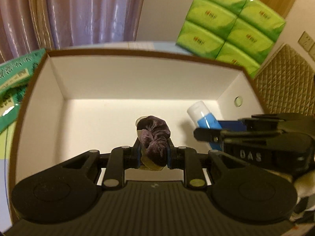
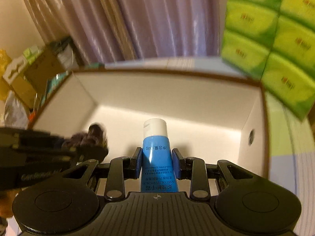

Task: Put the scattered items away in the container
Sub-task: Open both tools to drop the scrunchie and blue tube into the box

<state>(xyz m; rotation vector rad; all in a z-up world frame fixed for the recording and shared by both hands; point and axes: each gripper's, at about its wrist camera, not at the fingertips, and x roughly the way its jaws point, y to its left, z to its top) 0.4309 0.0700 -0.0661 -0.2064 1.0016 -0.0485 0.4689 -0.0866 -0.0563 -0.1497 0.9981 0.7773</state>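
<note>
1. Over the open box (image 1: 126, 82), which has white inner walls and a brown rim, both grippers reach in from its near edge.
2. The left gripper (image 1: 153, 153) has its blue-padded fingers pressed onto a dark purple velvet scrunchie (image 1: 154, 135), which is held above the box floor roughly midway between the side walls.
3. The right gripper (image 2: 157, 163) pinches a blue tube (image 2: 156, 157) with a white cap (image 2: 155, 126), cap pointing toward the far wall, nearer the right wall.
4. Writing on the tube reads upside down in the right wrist view: "50g" beside Chinese characters, and lower down what looks like "SNAKE OIL HAND CREAM" above larger Chinese characters.
5. In the left wrist view the right gripper's body shows raised letters, "DAS" as far as they can be read; the right wrist view shows the left gripper's side with a blurred word I cannot read.
6. Just past the box's far right corner stands a green tissue multipack (image 1: 230, 25) with small red printing, too blurred to read.
7. Only the left wrist view shows green packets (image 1: 13, 78) with Chinese text beside the box's left edge.
8. Only the right wrist view shows a cardboard carton (image 2: 29, 72) further left, before the curtain (image 2: 157, 19).
9. A round hole (image 1: 238, 101) pierces the box's right wall.
</note>
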